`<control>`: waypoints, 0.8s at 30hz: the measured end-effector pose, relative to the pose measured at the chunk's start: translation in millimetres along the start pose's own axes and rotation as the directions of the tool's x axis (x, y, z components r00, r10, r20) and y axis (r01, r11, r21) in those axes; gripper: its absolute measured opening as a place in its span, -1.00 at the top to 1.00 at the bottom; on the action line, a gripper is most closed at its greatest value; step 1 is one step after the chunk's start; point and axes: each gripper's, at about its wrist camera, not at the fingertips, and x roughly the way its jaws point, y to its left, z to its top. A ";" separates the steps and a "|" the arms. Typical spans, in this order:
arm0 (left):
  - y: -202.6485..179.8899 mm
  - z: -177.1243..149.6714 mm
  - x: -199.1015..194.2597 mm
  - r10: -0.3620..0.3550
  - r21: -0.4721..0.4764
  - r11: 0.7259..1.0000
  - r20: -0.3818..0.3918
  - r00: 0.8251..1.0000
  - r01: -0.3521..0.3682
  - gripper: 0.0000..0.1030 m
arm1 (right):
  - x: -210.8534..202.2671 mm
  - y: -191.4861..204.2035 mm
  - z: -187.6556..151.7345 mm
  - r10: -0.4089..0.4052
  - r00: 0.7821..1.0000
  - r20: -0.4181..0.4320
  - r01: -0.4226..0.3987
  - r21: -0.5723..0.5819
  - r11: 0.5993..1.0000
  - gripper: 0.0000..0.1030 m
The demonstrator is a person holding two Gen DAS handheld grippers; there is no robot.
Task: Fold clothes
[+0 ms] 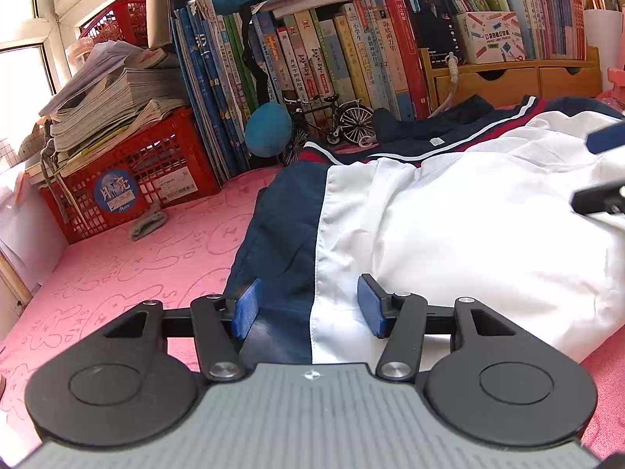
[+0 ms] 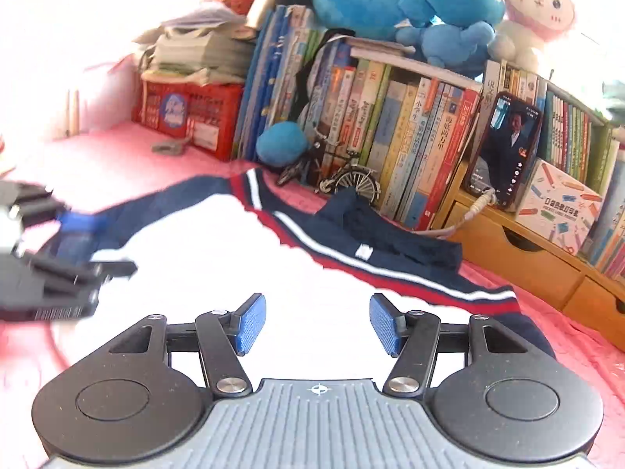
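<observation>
Strong daylight from the window (image 1: 23,58) on my left. My right cam is blown out bad: jacket (image 2: 218,258) pure white, left gripper (image 2: 58,250) motion-blurred. Left cam is sharper w/ soft shadows; fisheye bends the edges.

"POCKET LABEL PRINTER" on the white box (image 1: 491,35); "海底两万里" on a book spine (image 1: 386,41).

The jacket (image 1: 449,226) is white with a navy side panel and a navy band striped red and white. It lies on a pink bed cover (image 1: 129,265) printed with what look like outlined cartoon figures. The crate (image 1: 129,179) is red, the plush toy (image 2: 410,0) bright blue, the drawer unit (image 2: 527,258) honey-coloured wood.
</observation>
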 end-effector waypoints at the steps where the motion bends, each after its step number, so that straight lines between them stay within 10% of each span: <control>1: -1.0 0.1 -0.3 0.011 0.005 1.000 0.001 1.000 -0.011 -0.14 | -4.1 2.4 -14.8 -0.052 0.998 -0.028 0.051 -0.035 0.998 -0.15; 5: 4.2 0.7 1.5 0.013 -0.016 1.000 -0.006 1.000 -0.013 -0.42 | -15.9 -23.7 -75.8 -0.407 0.913 -0.027 0.398 -0.154 0.904 -0.17; 14: 26.9 -1.1 -12.4 0.015 -0.136 0.991 0.005 1.000 -0.014 -0.56 | -48.8 -76.0 -110.0 -0.636 0.762 -0.122 0.614 -0.177 0.769 -0.19; 20: 0.9 1.0 -61.8 -0.169 -0.023 0.985 0.114 0.979 0.173 -0.56 | -91.1 -27.4 -81.3 -0.317 0.948 0.016 0.318 -0.062 0.946 -0.19; 24: -35.4 -2.4 -81.5 -0.357 0.179 0.925 0.107 0.928 0.336 -0.57 | -92.9 21.0 -61.3 -0.053 0.996 0.078 0.063 -0.138 0.988 -0.20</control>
